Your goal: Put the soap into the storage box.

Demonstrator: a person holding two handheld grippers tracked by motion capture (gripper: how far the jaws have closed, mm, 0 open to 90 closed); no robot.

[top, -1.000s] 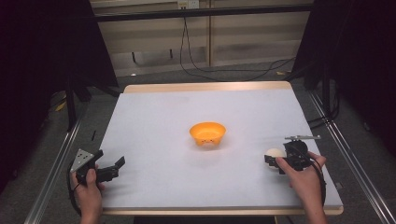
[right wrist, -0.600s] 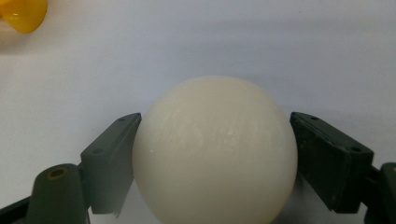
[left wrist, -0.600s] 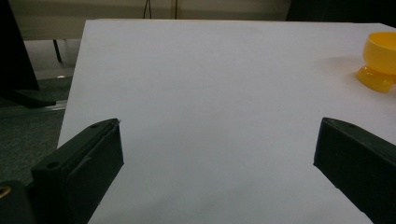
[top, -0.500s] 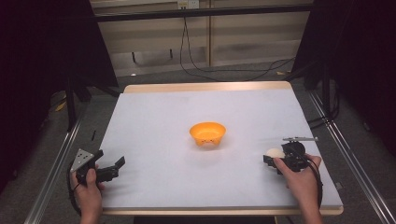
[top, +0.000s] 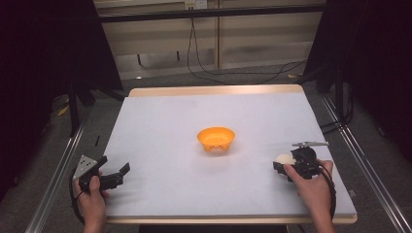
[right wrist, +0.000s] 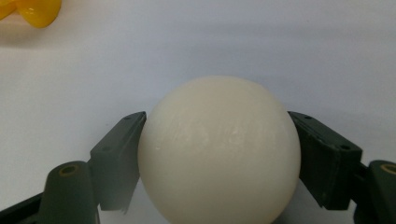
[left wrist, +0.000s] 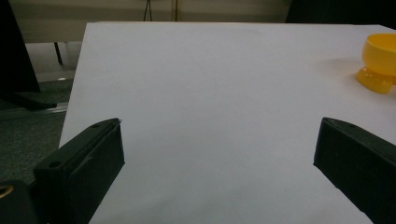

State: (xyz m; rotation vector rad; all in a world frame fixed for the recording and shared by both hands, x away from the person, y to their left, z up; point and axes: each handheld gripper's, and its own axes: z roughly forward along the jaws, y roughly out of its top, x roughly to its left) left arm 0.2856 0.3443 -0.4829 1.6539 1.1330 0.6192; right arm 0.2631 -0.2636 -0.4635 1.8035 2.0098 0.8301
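A cream-white ball [right wrist: 219, 154] sits between the two dark jaws of my right gripper [right wrist: 217, 135], and both pads press against its sides. From above, the ball [top: 284, 158] and the right gripper [top: 281, 164] lie low on the white table near its right front. An orange footed bowl [top: 215, 138] stands at the table's middle, well to the left of and beyond the ball. My left gripper [top: 121, 175] rests at the left front edge, its jaws [left wrist: 219, 144] wide apart with only bare table between them. The bowl [left wrist: 380, 58] lies far off to its right.
A white sheet covers the wooden table [top: 170, 121]. Metal rails [top: 58, 170] run along both sides, and cables [top: 214, 73] lie on the floor behind the far edge. Dark stands flank the table at left and right.
The right gripper's jaws look drawn in closer about the ball than a second ago. Both hands have kept their places.
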